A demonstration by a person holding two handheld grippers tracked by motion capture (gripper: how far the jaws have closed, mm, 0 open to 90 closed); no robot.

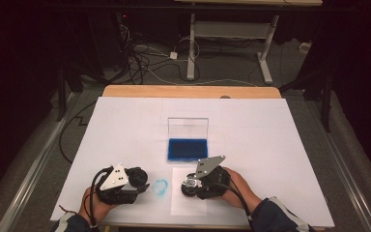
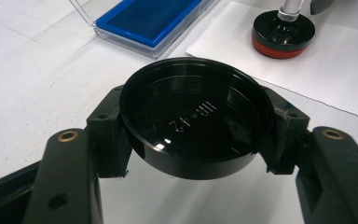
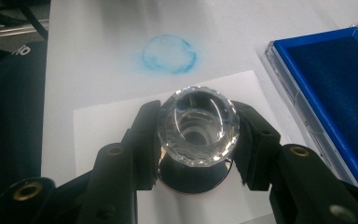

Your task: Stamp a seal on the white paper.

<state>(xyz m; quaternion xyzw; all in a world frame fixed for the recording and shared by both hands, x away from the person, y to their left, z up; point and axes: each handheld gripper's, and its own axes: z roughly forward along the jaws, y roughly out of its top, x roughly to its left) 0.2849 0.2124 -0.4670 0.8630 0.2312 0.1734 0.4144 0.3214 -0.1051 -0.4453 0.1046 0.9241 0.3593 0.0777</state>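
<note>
Left tongs (image 2: 193,154): black plastic jaws closed on a round black cap (image 2: 193,119), pads pressed to its opposite sides; held off the tabletop at the near left, in the person's left hand (image 1: 94,205).
Black cap: glossy, shallow, circular, hollow side up, with a raised rim and faint moulded lettering inside.
Right tongs (image 3: 198,140): jaws clamped on the clear handle (image 3: 198,126) of a stamp (image 1: 190,186), one pad on each side; held by the right hand (image 1: 239,188) at the near right.
Stamp handle: transparent, faceted like cut glass, round and hollow-looking from above.
Stamp base: a round black disc with a red band at the bottom edge, seen from the left gripper view; it stands upright on the paper sheet.
Paper sheet (image 1: 188,205): plain white, rectangular, matte, lying flat near the front edge of the tabletop under the stamp.
Blue mark (image 1: 161,186): a smudgy, pale blue ring on the white surface, between the two tongs, just left of the sheet.
Ink pad (image 1: 187,149): rectangular, deep blue felt-like surface in a clear plastic case, beyond the sheet near the middle.
Case lid (image 1: 188,128): clear, hard plastic, standing upright behind the pad.
Tabletop (image 1: 270,145): covered in smooth white paper, with a strip of light wood at the far edge.
</note>
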